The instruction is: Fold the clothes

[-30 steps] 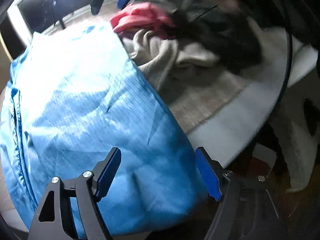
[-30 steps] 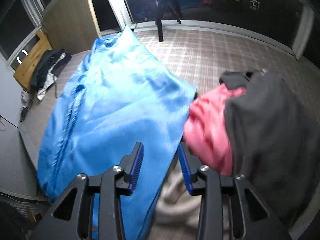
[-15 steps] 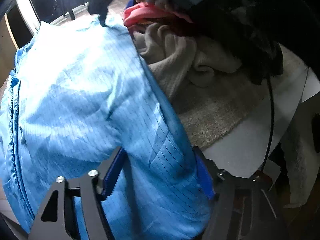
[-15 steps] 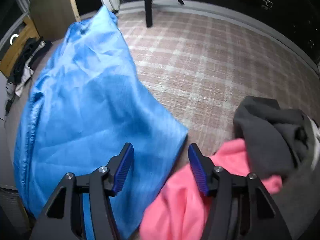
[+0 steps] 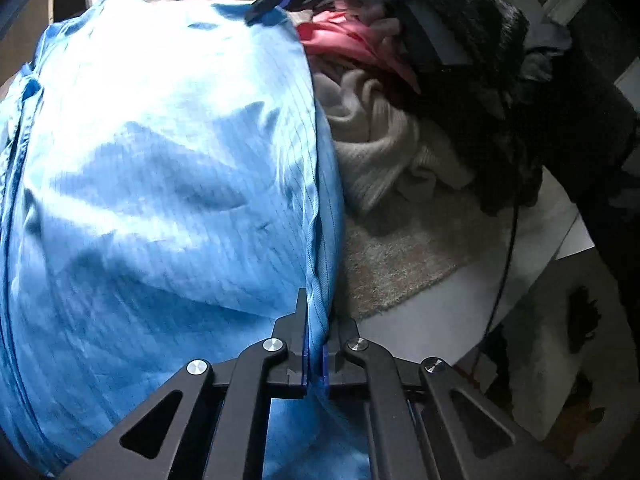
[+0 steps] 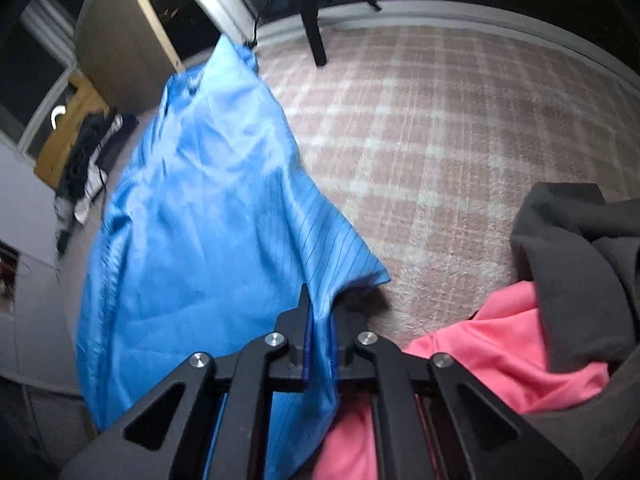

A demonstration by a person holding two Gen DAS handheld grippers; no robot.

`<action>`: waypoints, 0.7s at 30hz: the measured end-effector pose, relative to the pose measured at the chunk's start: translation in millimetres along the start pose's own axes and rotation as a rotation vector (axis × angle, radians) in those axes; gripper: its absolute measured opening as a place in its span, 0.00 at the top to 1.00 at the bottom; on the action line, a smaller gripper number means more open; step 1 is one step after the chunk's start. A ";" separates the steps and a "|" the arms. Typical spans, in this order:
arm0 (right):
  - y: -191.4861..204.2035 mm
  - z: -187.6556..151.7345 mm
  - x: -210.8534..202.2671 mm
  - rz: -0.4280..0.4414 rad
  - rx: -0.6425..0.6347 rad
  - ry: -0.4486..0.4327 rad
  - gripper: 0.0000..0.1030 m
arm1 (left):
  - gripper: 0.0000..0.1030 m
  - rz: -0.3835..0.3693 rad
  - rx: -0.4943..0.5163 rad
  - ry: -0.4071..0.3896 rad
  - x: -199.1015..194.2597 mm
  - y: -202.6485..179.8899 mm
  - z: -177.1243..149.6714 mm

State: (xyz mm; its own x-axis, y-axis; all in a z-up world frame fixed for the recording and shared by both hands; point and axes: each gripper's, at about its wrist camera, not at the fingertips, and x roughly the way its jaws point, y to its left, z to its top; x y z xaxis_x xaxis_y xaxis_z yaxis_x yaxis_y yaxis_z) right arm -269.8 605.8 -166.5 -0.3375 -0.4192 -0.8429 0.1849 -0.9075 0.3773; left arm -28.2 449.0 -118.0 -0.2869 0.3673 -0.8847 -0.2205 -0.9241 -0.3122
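A shiny blue pinstriped garment (image 5: 160, 184) lies spread over the table and fills the left of both wrist views. My left gripper (image 5: 315, 320) is shut on the garment's right hem near its closest corner, with cloth pinched between the blue pads. My right gripper (image 6: 320, 312) is shut on the garment (image 6: 208, 216) at another corner of the same edge, the cloth bunched between its pads. In the left wrist view the right gripper (image 5: 276, 0) shows small at the garment's far corner.
A heap of clothes lies right of the blue garment: a pink piece (image 6: 512, 352), a dark grey one (image 6: 584, 264), a beige knit (image 5: 384, 148). A checked cloth (image 6: 440, 140) covers the table. A black cable (image 5: 504, 264) hangs at the table's right edge.
Both grippers went from open to shut on the blue garment's right edge. The left one slid to the hem; the right one came down onto the far corner.
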 end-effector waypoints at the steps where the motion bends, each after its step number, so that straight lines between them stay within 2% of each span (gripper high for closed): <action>1: 4.0 3.0 -4.2 0.010 0.015 -0.013 0.95 | 0.97 -0.017 -0.017 -0.008 -5.2 6.8 -2.0; 5: 27.9 11.9 -21.1 0.020 0.033 -0.051 0.96 | 0.97 -0.110 -0.109 -0.034 -28.2 37.9 -14.1; 12: 118.4 34.0 -28.6 0.026 -0.060 -0.070 0.96 | 0.97 -0.167 -0.228 -0.091 -60.2 79.9 -28.6; 16: 178.9 39.7 0.4 -0.025 -0.138 -0.034 0.97 | 0.98 -0.166 -0.313 -0.107 -65.8 109.6 -43.3; 21: 245.2 36.6 58.2 -0.021 -0.217 0.046 0.97 | 0.98 -0.147 -0.402 -0.112 -61.7 149.6 -62.3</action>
State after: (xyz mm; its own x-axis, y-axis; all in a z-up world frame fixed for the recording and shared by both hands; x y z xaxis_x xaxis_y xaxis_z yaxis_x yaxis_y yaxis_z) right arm -277.8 357.9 -109.0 -0.3016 -0.3941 -0.8682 0.3740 -0.8865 0.2725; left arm 14.6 281.5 -131.7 -0.3842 0.4863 -0.7848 0.1070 -0.8208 -0.5610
